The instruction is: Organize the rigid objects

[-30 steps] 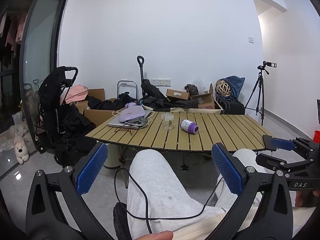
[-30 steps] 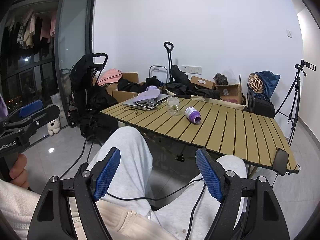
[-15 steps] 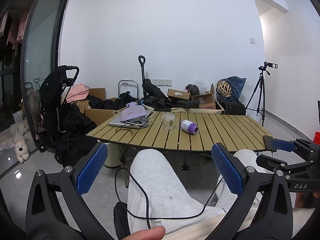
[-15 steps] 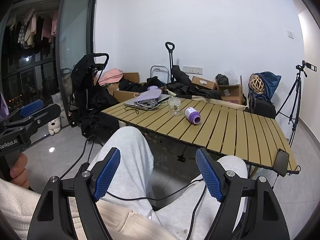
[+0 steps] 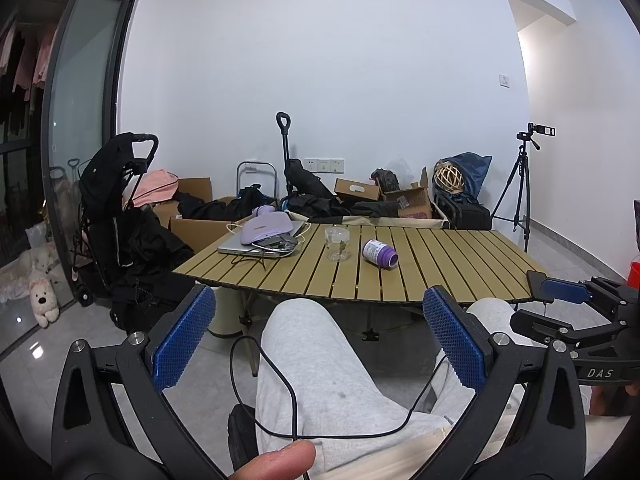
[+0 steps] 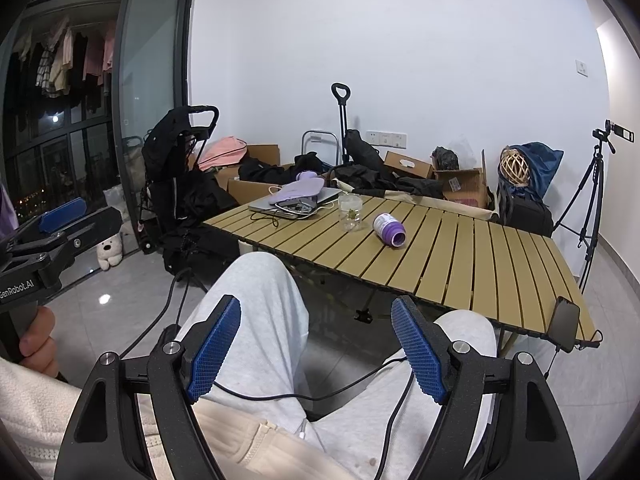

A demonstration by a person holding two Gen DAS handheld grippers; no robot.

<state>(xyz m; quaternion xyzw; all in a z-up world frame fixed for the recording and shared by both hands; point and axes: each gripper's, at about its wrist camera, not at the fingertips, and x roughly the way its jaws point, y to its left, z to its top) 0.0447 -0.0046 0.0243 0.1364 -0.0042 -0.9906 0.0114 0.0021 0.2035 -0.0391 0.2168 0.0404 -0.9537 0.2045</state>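
Observation:
A purple and white bottle (image 5: pixel 379 254) lies on its side on the slatted wooden table (image 5: pixel 440 264); it also shows in the right wrist view (image 6: pixel 389 230). A clear glass jar (image 5: pixel 337 243) stands upright just left of it, also in the right wrist view (image 6: pixel 349 212). My left gripper (image 5: pixel 318 334) is open and empty, held low over my lap, well short of the table. My right gripper (image 6: pixel 316 344) is open and empty too, over my knees. Each gripper shows at the other view's edge.
A laptop with a lilac case and cables (image 5: pixel 264 238) lies on the table's far left. A phone (image 6: pixel 564 330) hangs at the table's near right corner. A black stroller (image 5: pixel 116 216), boxes and bags stand behind; a tripod (image 5: pixel 520 188) stands at the right.
Both views have tilted up very slightly. The grippers stay open over my lap and nothing on the table has moved.

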